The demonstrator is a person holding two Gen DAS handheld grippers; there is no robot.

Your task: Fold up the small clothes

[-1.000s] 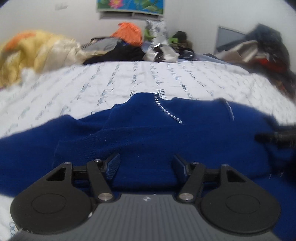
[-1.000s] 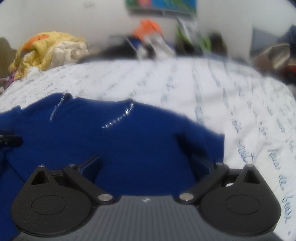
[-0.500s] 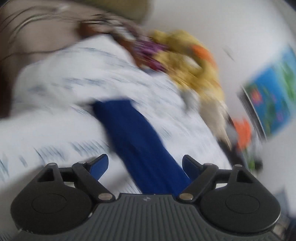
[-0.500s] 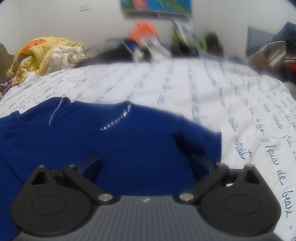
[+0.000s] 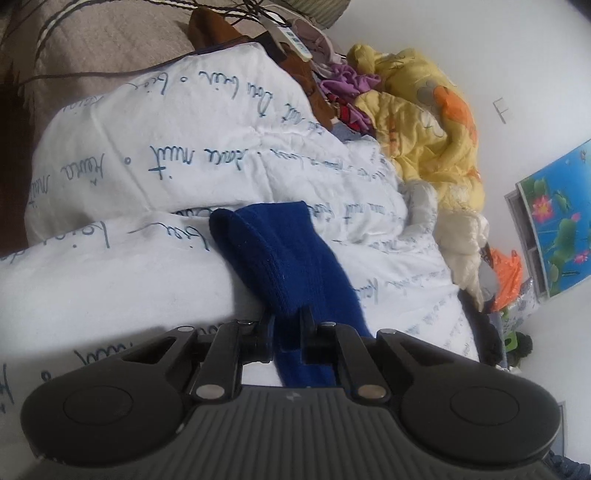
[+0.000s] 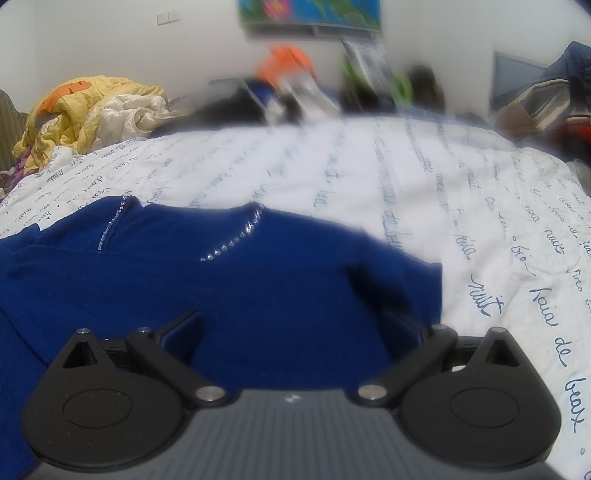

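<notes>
A dark blue knit sweater [image 6: 221, 288] with a rhinestone-trimmed neckline [image 6: 236, 240] lies flat on the white quilt [image 6: 406, 184] printed with blue script. Its long sleeve [image 5: 284, 258] stretches away across the quilt [image 5: 129, 288] in the left wrist view. My left gripper [image 5: 288, 332] has the sleeve between its jaws near the bottom of that view; the jaws are closing and the pads pinch the knit. My right gripper [image 6: 295, 317] stands wide open low over the sweater's body near its right edge, with nothing gripped.
A yellow blanket pile [image 5: 424, 122] [image 6: 81, 110] and cream fabric [image 5: 458, 236] sit at the bed's far left corner. Purple and brown clothes [image 5: 347, 81] lie beside it. Blurred clutter with an orange bag [image 6: 284, 59] lines the far edge under a wall picture [image 6: 310, 11].
My left gripper swung away from the sweater's body, rolled sideways, opened wider over the sleeve, then closed on it. The right gripper stayed in place, open.
</notes>
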